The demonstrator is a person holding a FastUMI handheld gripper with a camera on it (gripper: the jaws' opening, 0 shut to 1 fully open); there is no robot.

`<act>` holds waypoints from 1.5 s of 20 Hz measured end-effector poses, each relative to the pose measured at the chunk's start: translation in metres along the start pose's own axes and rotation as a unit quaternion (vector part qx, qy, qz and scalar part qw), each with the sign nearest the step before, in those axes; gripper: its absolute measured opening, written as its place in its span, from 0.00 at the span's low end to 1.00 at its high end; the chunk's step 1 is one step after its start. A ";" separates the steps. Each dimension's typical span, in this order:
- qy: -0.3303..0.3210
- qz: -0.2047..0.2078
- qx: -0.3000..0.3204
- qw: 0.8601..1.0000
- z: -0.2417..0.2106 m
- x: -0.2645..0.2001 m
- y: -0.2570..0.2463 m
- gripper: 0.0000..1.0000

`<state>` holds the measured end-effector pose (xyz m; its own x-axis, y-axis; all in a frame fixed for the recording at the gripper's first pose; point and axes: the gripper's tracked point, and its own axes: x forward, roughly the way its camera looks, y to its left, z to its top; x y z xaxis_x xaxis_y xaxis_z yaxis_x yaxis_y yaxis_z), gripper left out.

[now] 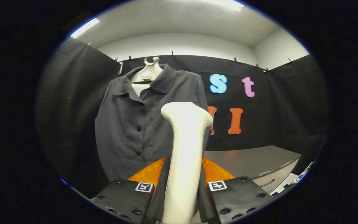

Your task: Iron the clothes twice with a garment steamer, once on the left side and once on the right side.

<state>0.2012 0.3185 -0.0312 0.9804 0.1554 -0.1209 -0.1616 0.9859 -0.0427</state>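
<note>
hand-held gripper clenched on garment steamer, handle upright btwn fingers, head just short of shirt hanging ahead & slightly left, w/ bench beyond right.

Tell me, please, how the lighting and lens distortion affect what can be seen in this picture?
Gripper view: ceiling strip lights glare white; the fisheye bows the booth walls; the pale steamer, clamped in the gripper, looms large and bright, hiding part of the dark shirt, whose folds are hard to read; the hanger stays sharp.
</note>
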 end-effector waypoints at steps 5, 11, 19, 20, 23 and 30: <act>0.003 0.034 -0.005 0.999 0.003 0.038 0.041 0.51; -0.002 0.041 -0.024 0.999 0.007 0.081 0.063 0.51; -0.016 0.023 -0.035 0.999 0.002 0.084 0.068 0.51; -0.017 0.025 -0.035 0.999 0.001 0.083 0.068 0.51; -0.013 0.025 -0.035 0.999 -0.002 0.082 0.067 0.51; 0.007 0.025 -0.041 0.999 -0.036 0.071 0.064 0.51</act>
<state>0.2565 0.3905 -0.0782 0.9693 0.2028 -0.1390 -0.2194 0.9686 -0.1170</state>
